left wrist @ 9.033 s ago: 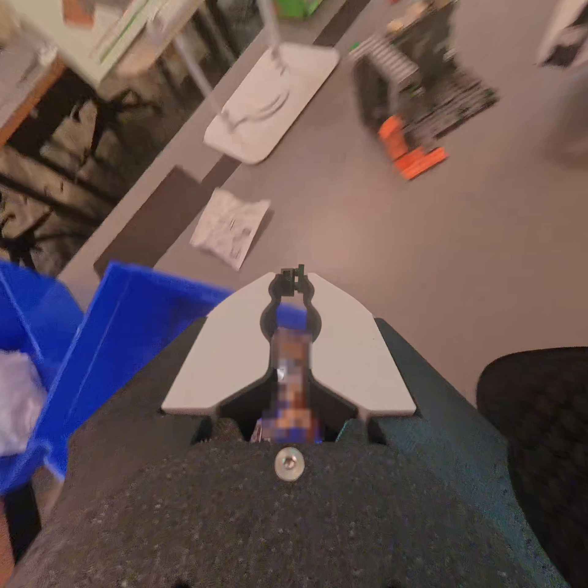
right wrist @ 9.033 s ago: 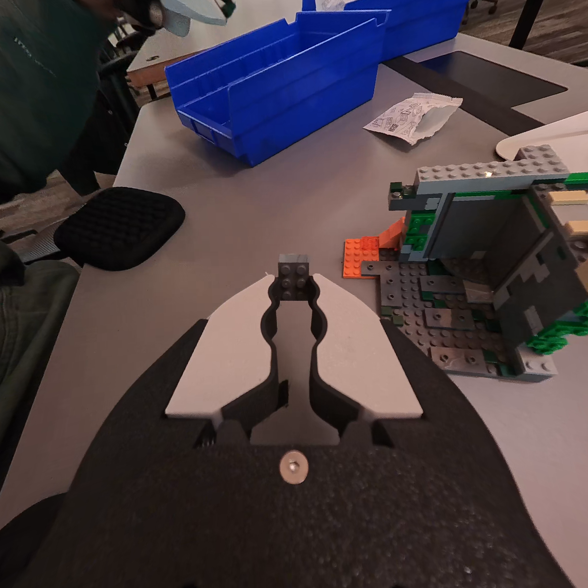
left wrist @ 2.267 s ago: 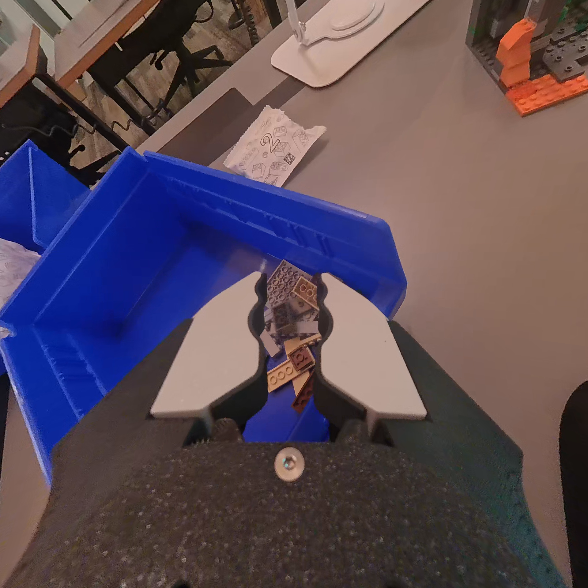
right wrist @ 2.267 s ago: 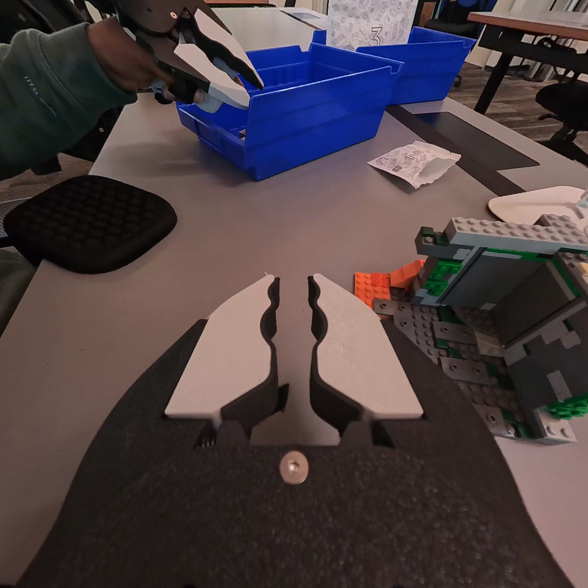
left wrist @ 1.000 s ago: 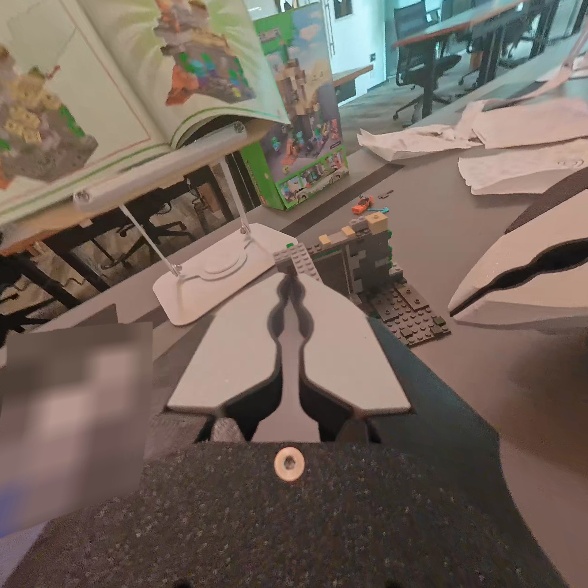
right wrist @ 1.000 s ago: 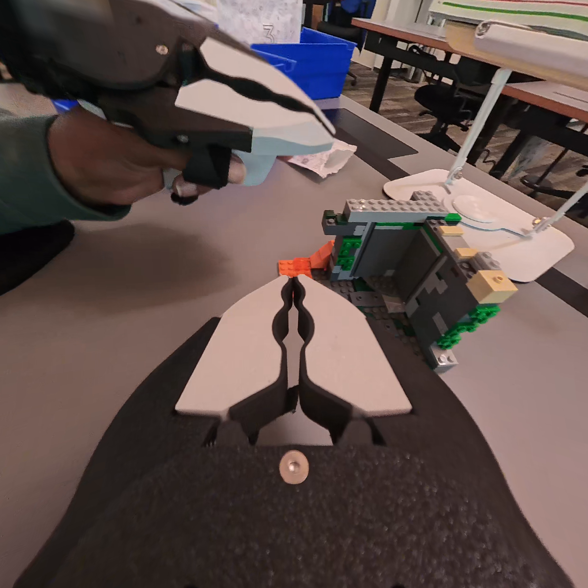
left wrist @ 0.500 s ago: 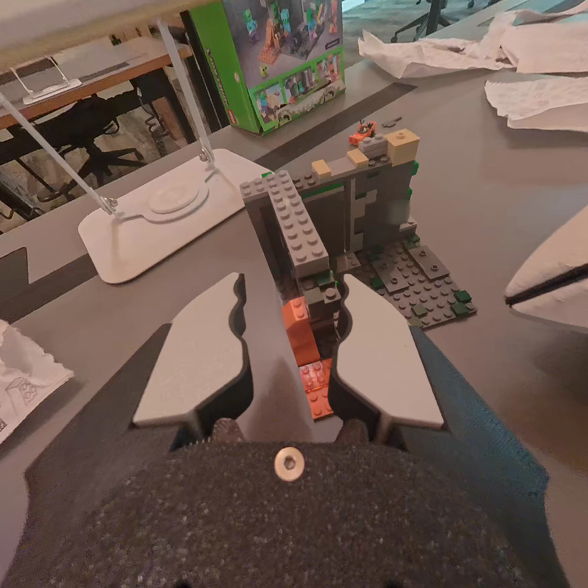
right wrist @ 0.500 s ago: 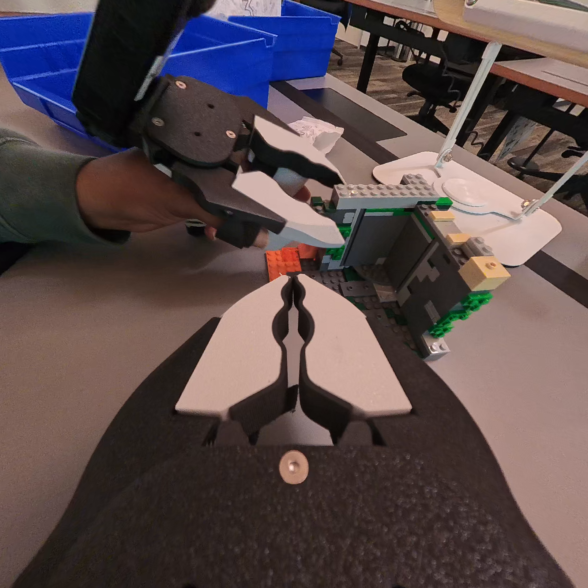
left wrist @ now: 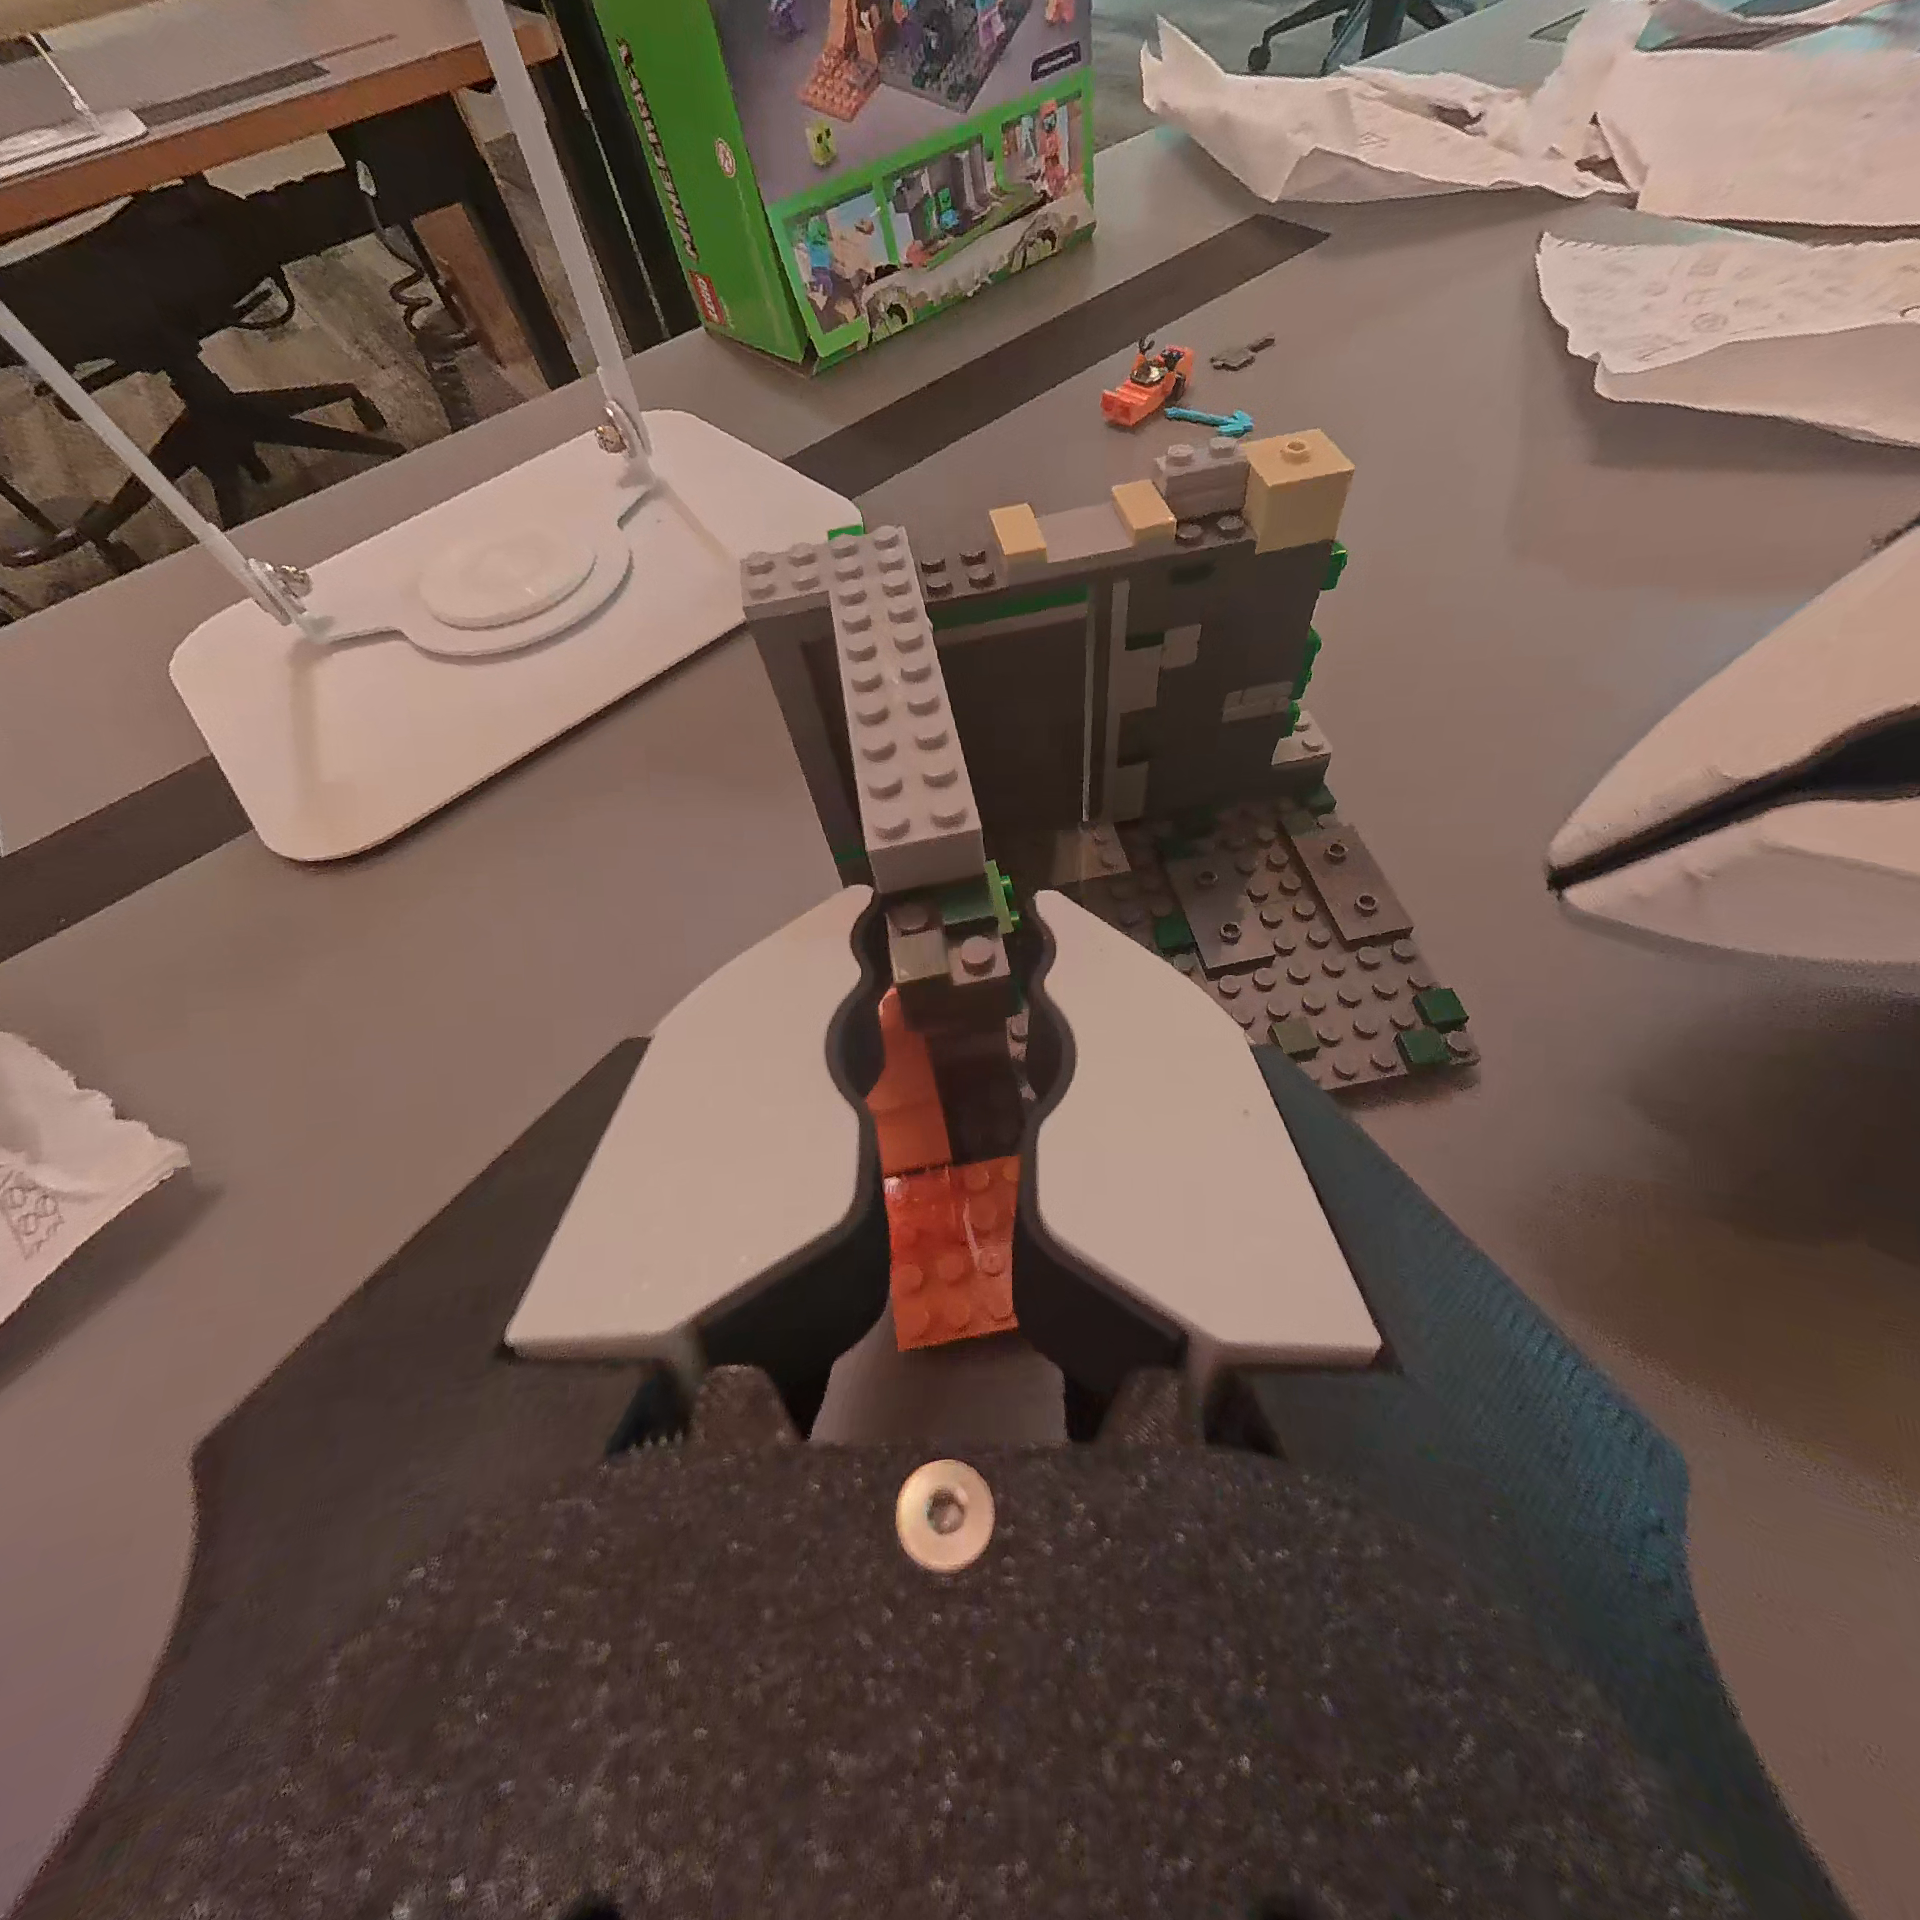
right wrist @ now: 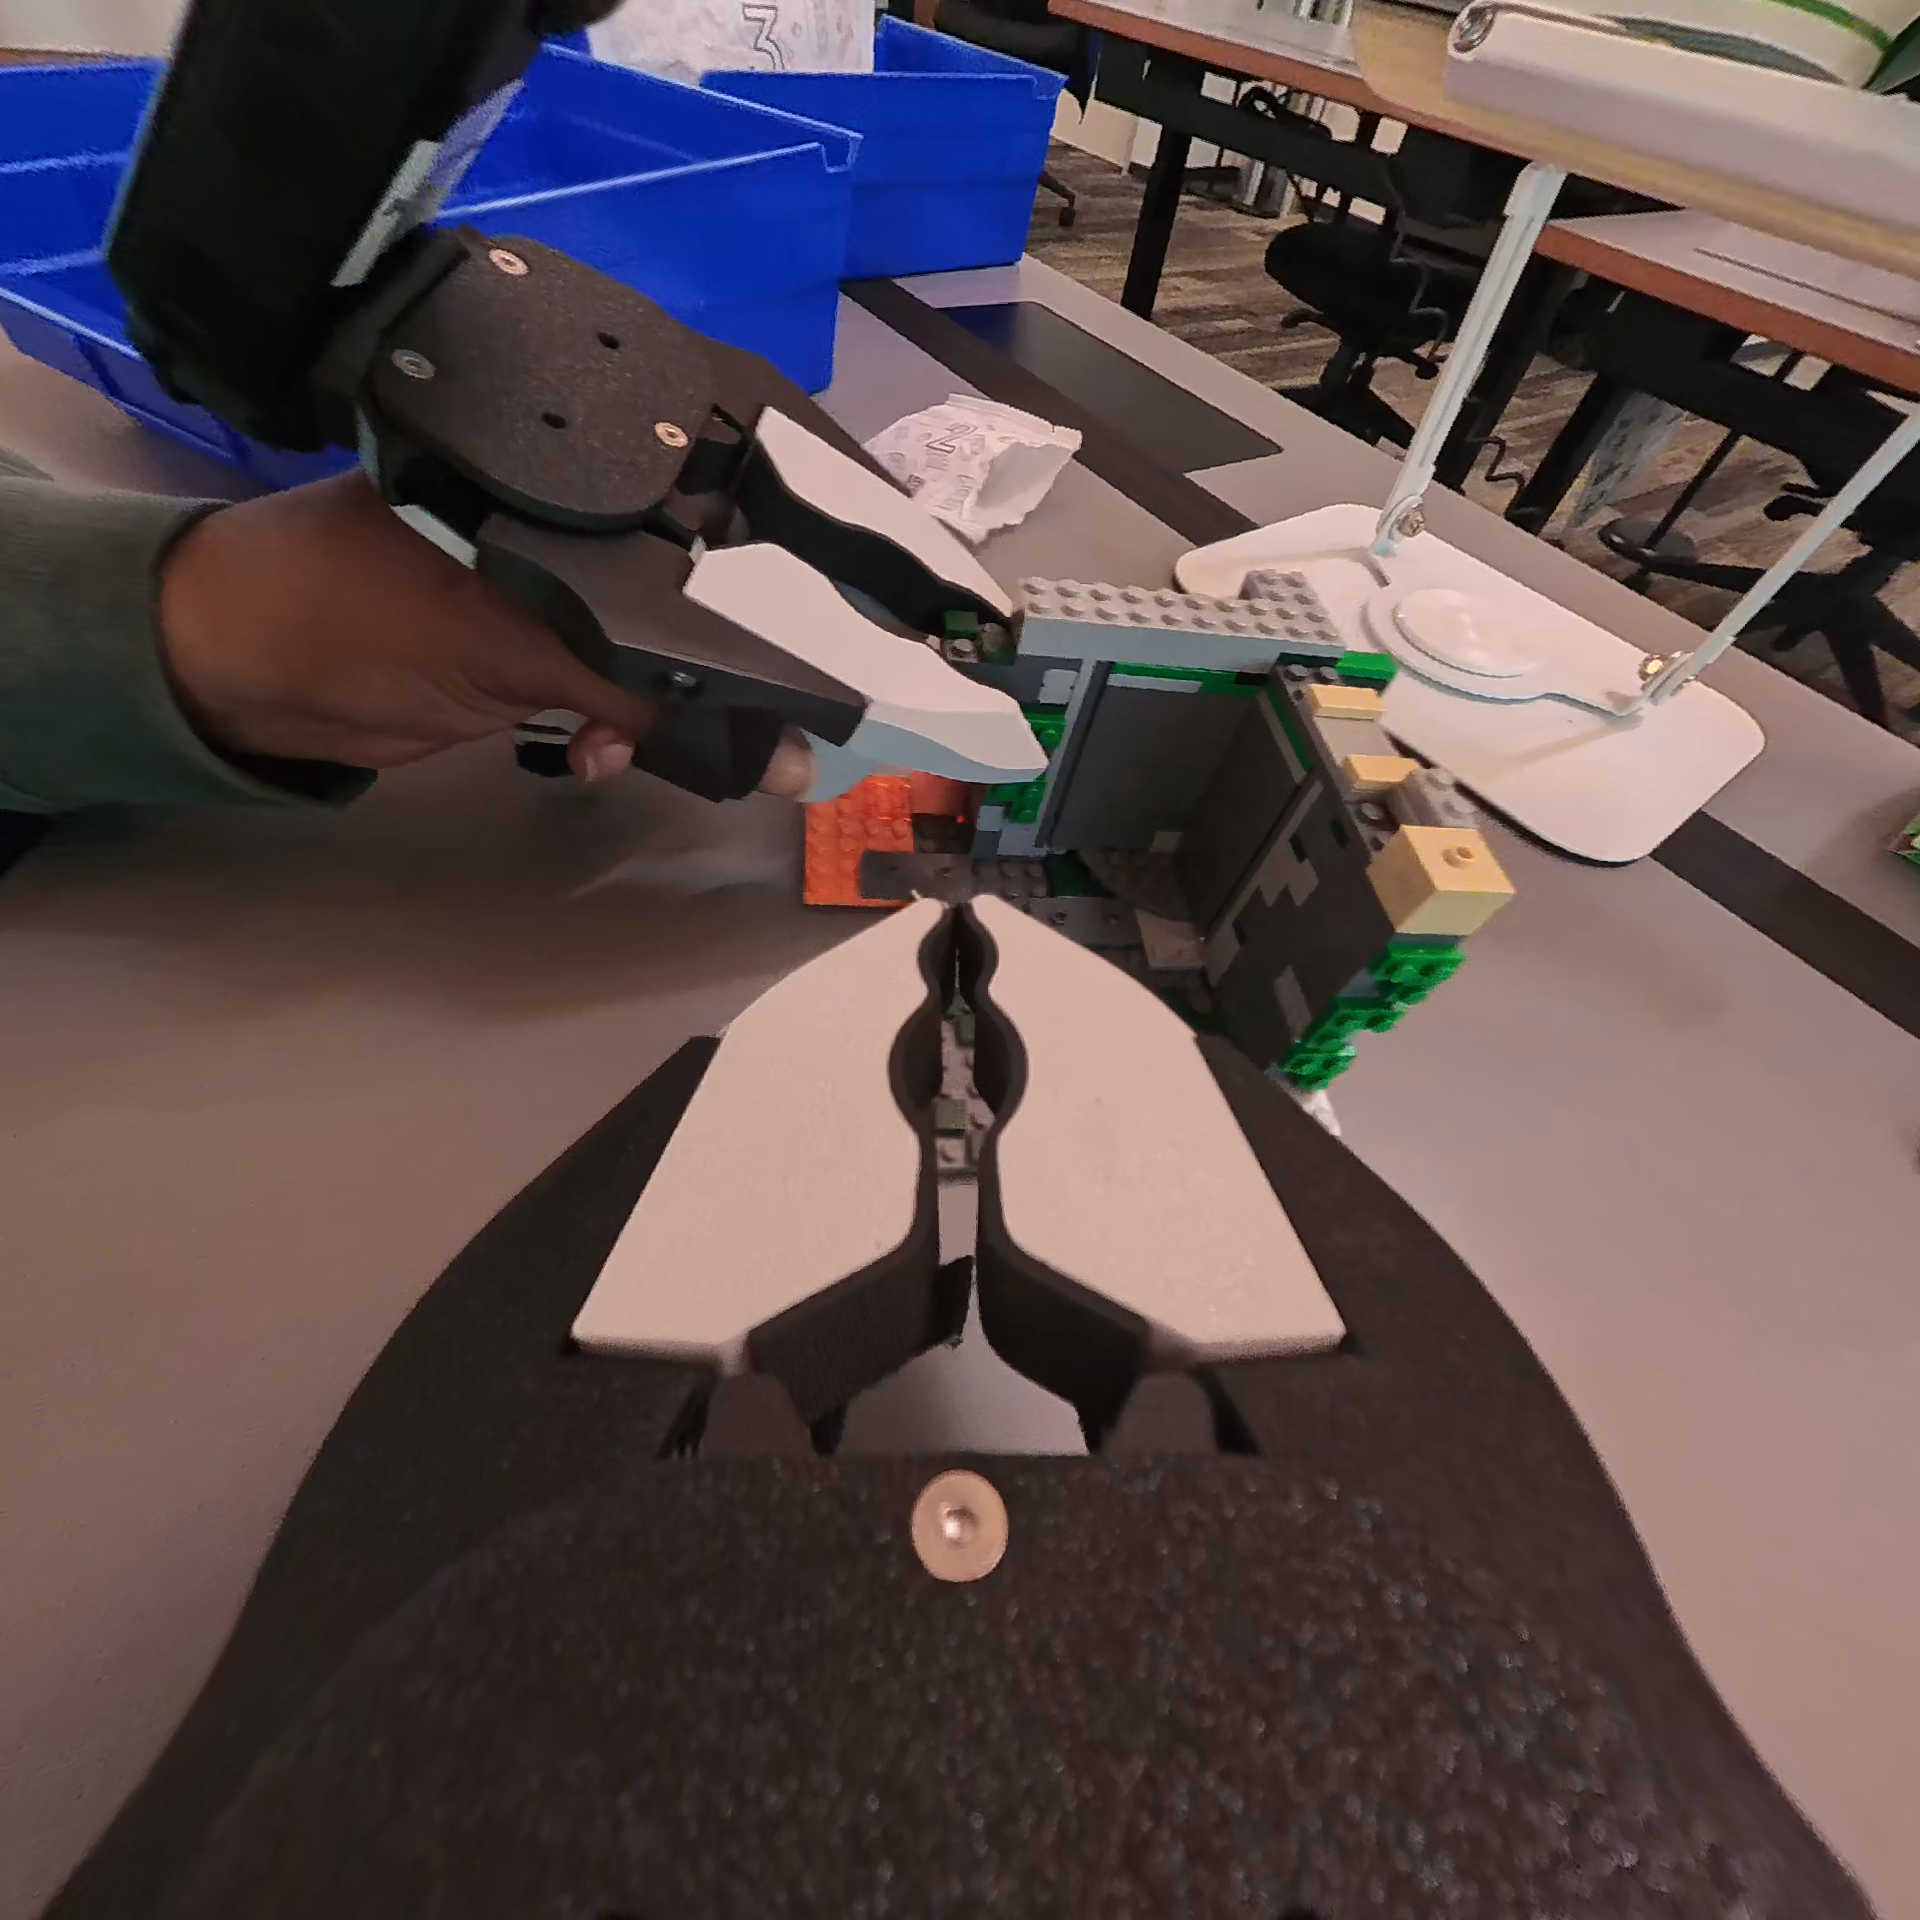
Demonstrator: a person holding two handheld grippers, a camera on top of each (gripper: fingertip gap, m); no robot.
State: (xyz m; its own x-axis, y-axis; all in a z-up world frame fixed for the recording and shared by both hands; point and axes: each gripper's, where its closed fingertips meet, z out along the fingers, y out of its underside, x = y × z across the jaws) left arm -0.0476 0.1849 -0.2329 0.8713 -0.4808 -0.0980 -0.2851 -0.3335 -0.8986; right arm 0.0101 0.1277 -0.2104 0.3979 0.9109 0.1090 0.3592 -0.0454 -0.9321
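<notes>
Left tongs [left wrist: 945, 914]: two pale grey fingers [left wrist: 727, 1122] with wavy black inner pads, set in a black, grainy, foam-like body; one silver screw [left wrist: 944, 1525] centred below the fingers. Right tongs [right wrist: 958, 914]: same build, same central silver screw [right wrist: 958, 1525]. Seen from the right wrist view, the left unit's black side plate [right wrist: 551, 384] carries small silver screws and holes. Hand [right wrist: 353, 644] on it: dark green sleeve [right wrist: 73, 644], black strap over one finger.

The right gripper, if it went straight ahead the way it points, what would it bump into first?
Probably the brick model's dark grey studded baseplate, right at the shut right gripper tips; the orange plate lies just left. Depth is hard to judge.
</notes>
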